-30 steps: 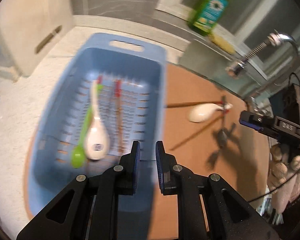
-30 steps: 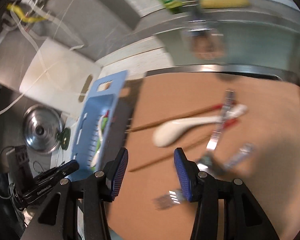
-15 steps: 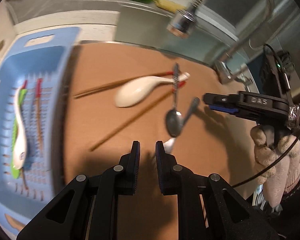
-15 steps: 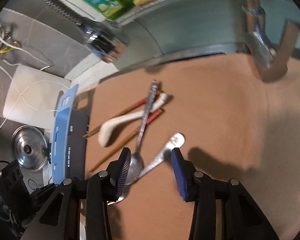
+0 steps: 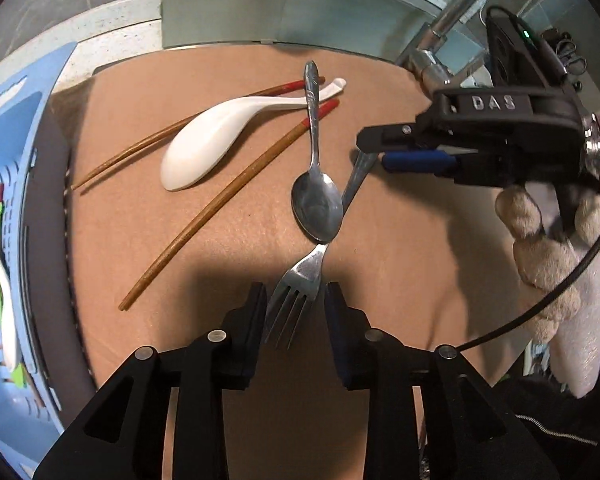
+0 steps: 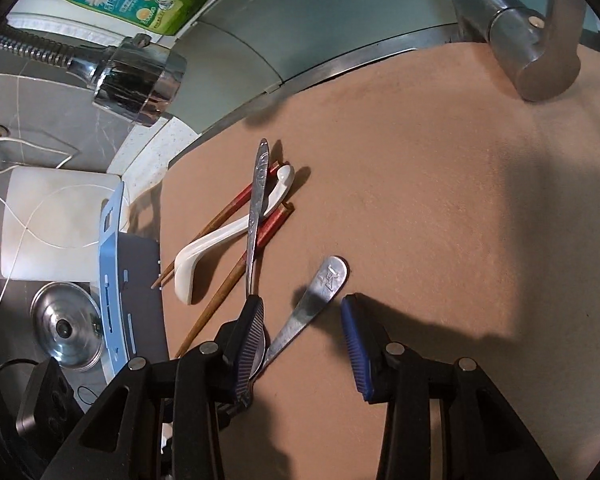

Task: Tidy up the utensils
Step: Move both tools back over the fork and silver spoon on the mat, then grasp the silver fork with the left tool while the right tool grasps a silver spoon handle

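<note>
— Where is the fork [image 5: 300, 280] now?

— It lies flat on the brown mat [image 5: 400, 248], and its long axis runs from the left gripper [image 5: 295, 312] toward the right gripper [image 6: 300, 340]. The tines point at the left one; the handle end [image 6: 332, 274] points away, up and to the right in the left wrist view.

— And the fingers?

— The left jaws have just been opening. The tines are between them, but the pads do not press on them. The right jaws stand apart around the fork handle, also not touching it, as far as I can see.

— What is beside it?

— A steel spoon [image 5: 316, 196]: its bowl lies over the fork's neck, its handle points to the sink wall and crosses a white soup spoon [image 5: 204, 144] and two chopsticks [image 5: 220, 204]. The blue basket [image 5: 16, 128] is at the left of the mat.
</note>
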The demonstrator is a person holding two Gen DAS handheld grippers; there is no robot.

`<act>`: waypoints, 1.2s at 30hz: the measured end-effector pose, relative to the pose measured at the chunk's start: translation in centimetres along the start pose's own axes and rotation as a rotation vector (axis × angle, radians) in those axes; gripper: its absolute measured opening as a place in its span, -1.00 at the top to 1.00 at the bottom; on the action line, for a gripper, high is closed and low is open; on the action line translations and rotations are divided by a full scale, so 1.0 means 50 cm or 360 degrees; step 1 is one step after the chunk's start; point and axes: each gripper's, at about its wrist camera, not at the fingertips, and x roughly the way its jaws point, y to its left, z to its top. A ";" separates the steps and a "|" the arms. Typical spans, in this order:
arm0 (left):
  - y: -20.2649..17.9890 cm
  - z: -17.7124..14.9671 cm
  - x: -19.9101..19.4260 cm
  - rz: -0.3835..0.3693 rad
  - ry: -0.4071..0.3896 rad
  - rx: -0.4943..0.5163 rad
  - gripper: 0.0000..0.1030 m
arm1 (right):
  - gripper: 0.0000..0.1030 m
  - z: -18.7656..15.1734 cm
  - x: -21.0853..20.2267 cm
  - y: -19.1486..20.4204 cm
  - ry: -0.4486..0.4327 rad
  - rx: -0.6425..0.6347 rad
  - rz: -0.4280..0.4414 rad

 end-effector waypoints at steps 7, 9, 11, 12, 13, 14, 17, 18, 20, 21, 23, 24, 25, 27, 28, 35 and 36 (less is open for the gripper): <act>-0.026 -0.014 0.017 0.0050 0.0062 0.0143 0.14 | 0.29 -0.001 0.008 0.023 -0.0026 -0.0030 -0.0097; -0.036 -0.017 0.027 0.0097 0.0082 0.0197 0.14 | 0.36 -0.003 0.009 0.029 -0.0035 -0.0042 -0.0135; -0.048 -0.020 0.035 0.0157 0.0093 0.0274 0.14 | 0.47 -0.003 0.010 0.031 -0.0043 -0.0052 -0.0169; -0.053 -0.019 0.040 0.0162 0.0094 0.0280 0.14 | 0.58 -0.003 0.010 0.029 -0.0048 -0.0043 -0.0182; -0.055 -0.018 0.042 0.0154 0.0096 0.0276 0.14 | 0.67 -0.003 0.009 0.026 -0.0053 -0.0037 -0.0185; -0.056 -0.017 0.042 0.0149 0.0094 0.0278 0.14 | 0.71 -0.002 0.010 0.022 -0.0053 -0.0021 -0.0182; -0.070 -0.017 0.049 0.0185 0.0090 0.0328 0.16 | 0.82 0.000 0.009 0.014 -0.0059 0.0010 -0.0171; -0.075 -0.019 0.050 0.0197 0.0086 0.0353 0.24 | 0.83 0.000 0.008 0.012 -0.0059 0.0013 -0.0168; -0.085 -0.024 0.050 0.0204 0.0083 0.0393 0.32 | 0.84 0.000 0.006 0.007 -0.0054 0.0039 -0.0141; -0.087 -0.036 0.045 0.0211 0.0080 0.0410 0.37 | 0.84 0.000 0.006 0.000 -0.0042 0.0072 -0.0091; -0.090 -0.038 0.045 0.0220 0.0073 0.0423 0.46 | 0.84 0.001 0.009 -0.014 0.0000 0.0136 0.0000; -0.090 -0.039 0.044 0.0218 0.0067 0.0423 0.55 | 0.83 0.001 0.011 -0.024 0.0011 0.0194 0.0048; -0.094 -0.040 0.045 0.0213 0.0063 0.0421 0.54 | 0.83 0.003 0.014 -0.029 0.0020 0.0226 0.0070; -0.098 -0.044 0.044 0.0211 0.0053 0.0433 0.55 | 0.83 0.006 0.017 -0.032 0.0028 0.0251 0.0082; -0.097 -0.046 0.041 0.0213 0.0048 0.0441 0.55 | 0.83 0.009 0.018 -0.028 0.0030 0.0246 0.0071; -0.117 -0.067 0.036 0.0199 0.0027 0.0464 0.56 | 0.55 0.018 0.030 0.013 0.0058 0.0201 -0.0011; -0.117 -0.070 0.037 0.0195 0.0024 0.0464 0.56 | 0.49 0.020 0.032 0.020 0.0061 0.0202 -0.0023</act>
